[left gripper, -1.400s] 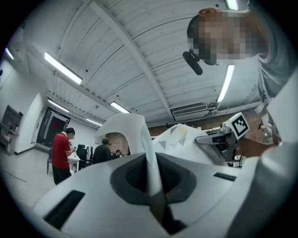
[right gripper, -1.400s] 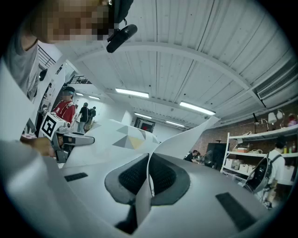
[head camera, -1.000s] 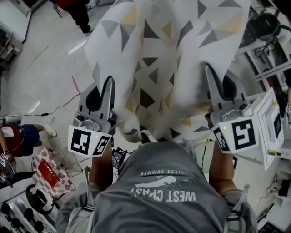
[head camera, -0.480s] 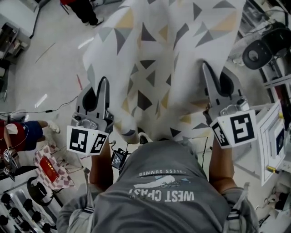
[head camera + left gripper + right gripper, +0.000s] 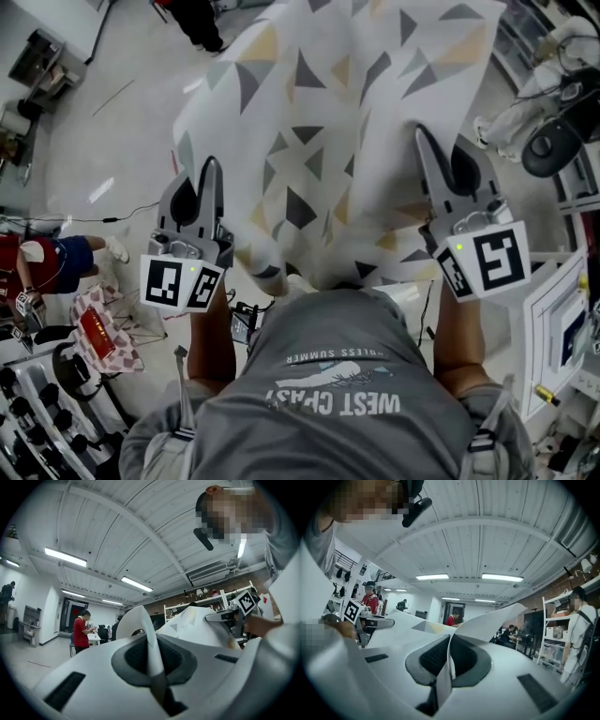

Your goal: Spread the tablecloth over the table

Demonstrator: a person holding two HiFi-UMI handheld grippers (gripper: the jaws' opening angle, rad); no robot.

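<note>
A pale workshop floor (image 5: pixel 103 122) lies below us in the head view, and we cannot make out a table in any view. The tablecloth (image 5: pixel 337 122), white with grey, dark and yellow triangles, hangs in the air above this floor and runs from our 2 grippers toward the far side. The left gripper (image 5: pixel 210 164) is closed tight on the near left edge of the cloth. The right gripper (image 5: pixel 419 133) is closed tight on the near right edge, and the 2 are well apart.

We judge the cloth to be light, thin and soft, because it sags and folds between the grippers and curls up beyond the jaws. It may bunch easily, so the best hold is on the edge near the corners, with the grippers wide apart.

The head view shows the whole pattern and the sag, but not the pinch itself. Each gripper view shows 1 thin fold of cloth standing between closed jaws. These views also show the other gripper across the cloth, the white ceiling (image 5: pixel 117 536) and a person in a red shirt (image 5: pixel 80 631).
</note>
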